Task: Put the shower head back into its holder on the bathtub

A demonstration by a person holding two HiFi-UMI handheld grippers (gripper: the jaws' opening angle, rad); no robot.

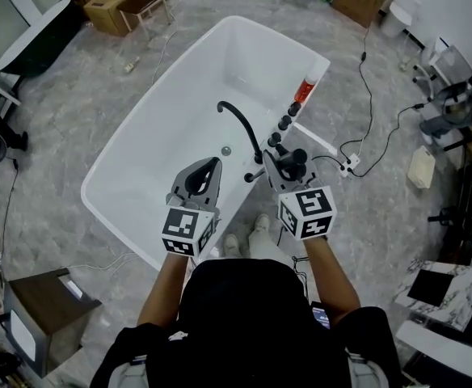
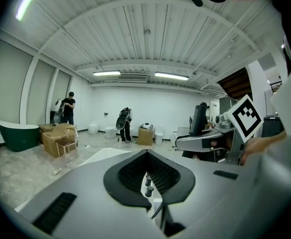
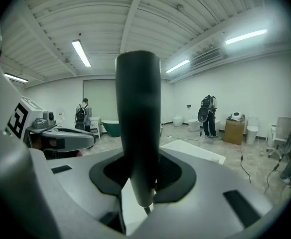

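Note:
The white bathtub (image 1: 139, 176) lies slantwise below me. A black curved spout (image 1: 240, 124) and a row of black knobs (image 1: 284, 124) stand on its near right rim. My right gripper (image 1: 280, 166) is shut on the black shower head (image 1: 294, 162), just above that rim near the knobs. In the right gripper view the shower head's dark handle (image 3: 138, 123) stands upright between the jaws. My left gripper (image 1: 210, 166) hovers over the tub's near edge, shut and holding nothing. Two knobs (image 2: 148, 183) show through its pads' hollow. I cannot pick out the holder.
A red-and-white bottle (image 1: 305, 91) lies on the tub's rim beyond the knobs. Cables and a power strip (image 1: 349, 164) run across the floor at right. Cardboard boxes (image 1: 119, 2) stand at the back left, a dark cabinet (image 1: 46, 305) at the near left. People (image 2: 124, 123) stand far off.

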